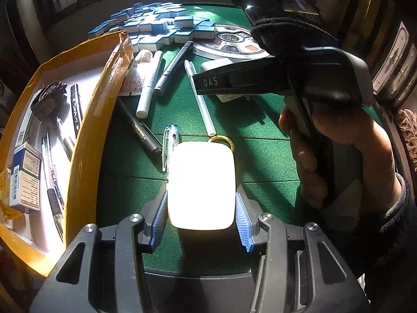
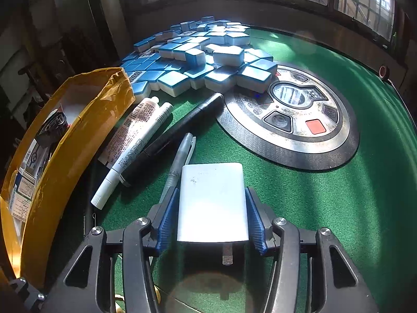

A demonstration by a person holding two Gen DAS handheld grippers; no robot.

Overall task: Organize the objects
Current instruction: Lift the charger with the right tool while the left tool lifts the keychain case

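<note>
From the left wrist camera, the left tongs [image 1: 202, 219] pinch a white rounded case [image 1: 201, 185], its top washed out by glare, between blue ribbed pads [image 1: 243, 225] above the green worktop [image 1: 260, 156]. Just left of the case stands a yellow cardboard box [image 1: 86, 135] holding pens and small cartons. Beyond the case, pens and markers lie loose on the felt: a white marker [image 1: 148, 83], a black pen [image 1: 174, 65], a slim white pen [image 1: 199, 96] and a clear pen [image 1: 169, 143] touching the case's far left corner. A yellow ring [image 1: 221, 139] peeks out behind the case. Farther back sits a pile of blue mahjong tiles [image 1: 156, 23]. To the right of the case, a bare hand [image 1: 338, 154] grips the other tool.

From the right wrist camera, the right tongs [image 2: 212, 219] pinch a white charger [image 2: 212, 203], one metal prong pointing back toward the camera. Left of the charger lie the white marker [image 2: 135, 151], a tube [image 2: 127, 130] and the black pen [image 2: 182, 130]; the yellow box [image 2: 65, 151] stands farther left. Beyond the charger are the tiles [image 2: 203, 60] and a round metal control disc [image 2: 292, 120].
</note>
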